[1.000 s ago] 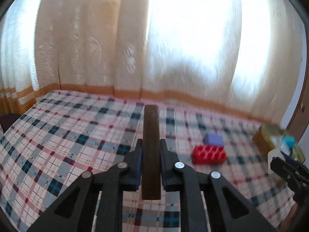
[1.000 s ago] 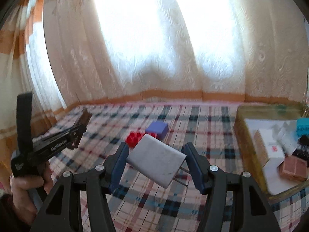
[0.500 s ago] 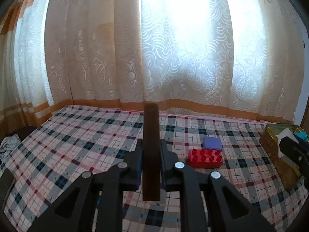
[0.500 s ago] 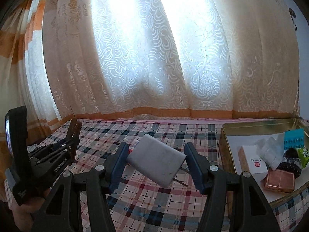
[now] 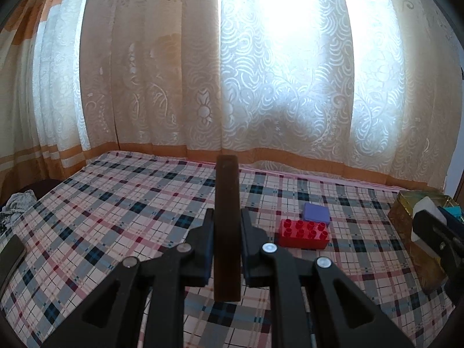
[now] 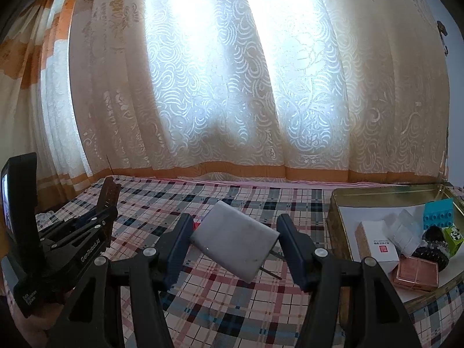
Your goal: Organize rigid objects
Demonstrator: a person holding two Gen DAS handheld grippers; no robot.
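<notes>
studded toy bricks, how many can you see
2: a red brick on the plaid cloth beside a purple block, and a blue brick in the gold tin. More may be hidden.

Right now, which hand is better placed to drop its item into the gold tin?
Right. The right gripper, jaws clamped on the white charger, sits just beside the gold tin. The left gripper, holding the dark brown bar, has the red brick and more cloth between.

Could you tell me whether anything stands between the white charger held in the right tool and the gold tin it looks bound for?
Nothing visible does. The white charger hangs over bare plaid cloth, and the gold tin sits open-topped just to its right, partly filled.
</notes>
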